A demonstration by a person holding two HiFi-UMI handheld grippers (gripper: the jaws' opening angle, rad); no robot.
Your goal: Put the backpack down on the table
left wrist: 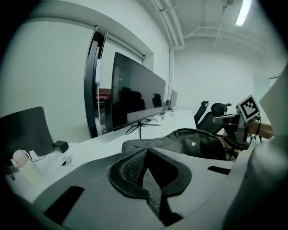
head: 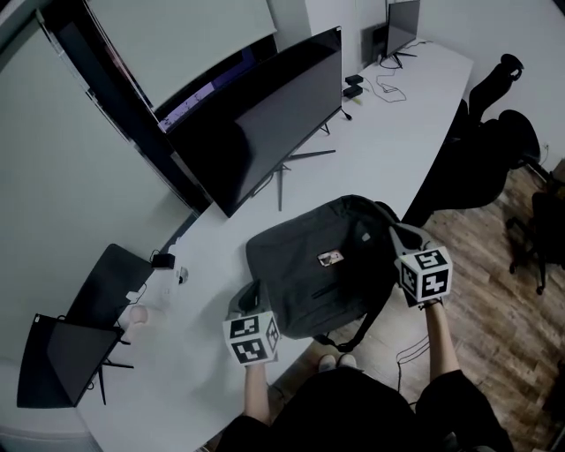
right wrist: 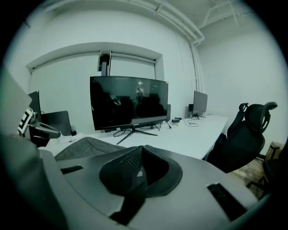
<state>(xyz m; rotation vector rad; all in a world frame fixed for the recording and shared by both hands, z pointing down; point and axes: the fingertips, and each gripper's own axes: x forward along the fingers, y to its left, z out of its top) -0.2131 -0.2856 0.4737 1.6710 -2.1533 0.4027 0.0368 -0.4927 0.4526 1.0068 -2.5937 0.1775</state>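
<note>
Dark grey backpack (head: 309, 278), slumped flat, black strap (head: 369, 325) dangling.

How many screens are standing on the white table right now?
4: big screen mid-table, small screen at the far end, tilted screen and corner screen at the near left end. Others may sit outside the frame.

Dim, cool light — fisheye-warped edges
</note>
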